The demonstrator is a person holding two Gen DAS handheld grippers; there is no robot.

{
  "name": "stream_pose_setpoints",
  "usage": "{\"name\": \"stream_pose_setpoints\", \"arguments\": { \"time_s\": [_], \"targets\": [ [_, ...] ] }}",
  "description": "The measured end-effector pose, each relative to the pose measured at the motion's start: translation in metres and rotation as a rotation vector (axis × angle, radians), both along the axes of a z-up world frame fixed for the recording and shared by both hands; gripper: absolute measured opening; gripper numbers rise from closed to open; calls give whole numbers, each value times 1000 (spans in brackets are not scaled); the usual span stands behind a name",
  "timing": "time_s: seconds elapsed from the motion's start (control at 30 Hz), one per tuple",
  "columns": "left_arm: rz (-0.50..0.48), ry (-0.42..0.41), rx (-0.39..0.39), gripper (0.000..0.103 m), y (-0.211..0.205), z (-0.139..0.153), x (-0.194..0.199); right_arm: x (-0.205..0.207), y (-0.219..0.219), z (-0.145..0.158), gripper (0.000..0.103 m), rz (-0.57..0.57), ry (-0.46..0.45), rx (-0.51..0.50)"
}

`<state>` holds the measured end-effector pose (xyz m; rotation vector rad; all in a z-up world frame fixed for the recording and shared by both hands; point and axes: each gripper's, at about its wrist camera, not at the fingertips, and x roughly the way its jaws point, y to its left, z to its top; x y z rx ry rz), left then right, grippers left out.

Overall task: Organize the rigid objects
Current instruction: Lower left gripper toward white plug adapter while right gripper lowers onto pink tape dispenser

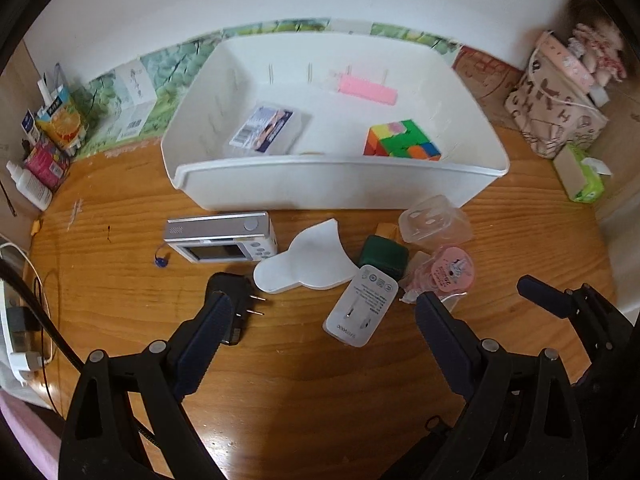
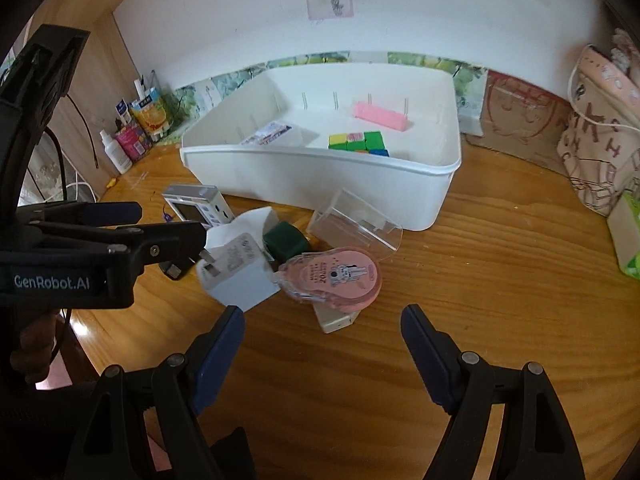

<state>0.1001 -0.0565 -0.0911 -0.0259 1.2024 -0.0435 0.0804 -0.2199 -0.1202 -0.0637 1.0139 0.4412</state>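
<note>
While both grippers' fingers (image 1: 440, 320) (image 2: 224, 332) gape, white charger (image 1: 362, 306) lies prongs-up, pointing binward.

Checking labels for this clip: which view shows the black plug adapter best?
The left wrist view: the black plug adapter lies on the table with both prongs visible, beside the left gripper. In the right wrist view the left gripper hides nearly all of it.
</note>
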Motion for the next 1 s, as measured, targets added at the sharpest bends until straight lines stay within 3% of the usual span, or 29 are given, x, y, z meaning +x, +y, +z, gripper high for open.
{"name": "stream_pose_setpoints", "arguments": {
  "time_s": [0.37, 0.77, 1.0],
  "targets": [
    [13, 169, 46, 94, -10, -37, 11, 33, 0, -26, 81, 56, 95, 50],
    [18, 231, 42, 93, -12, -55, 24, 51, 13, -43, 81, 101, 140, 17],
    [7, 247, 23, 87, -12, -60, 27, 55, 20, -47, 81, 122, 135, -20]
  ]
}}
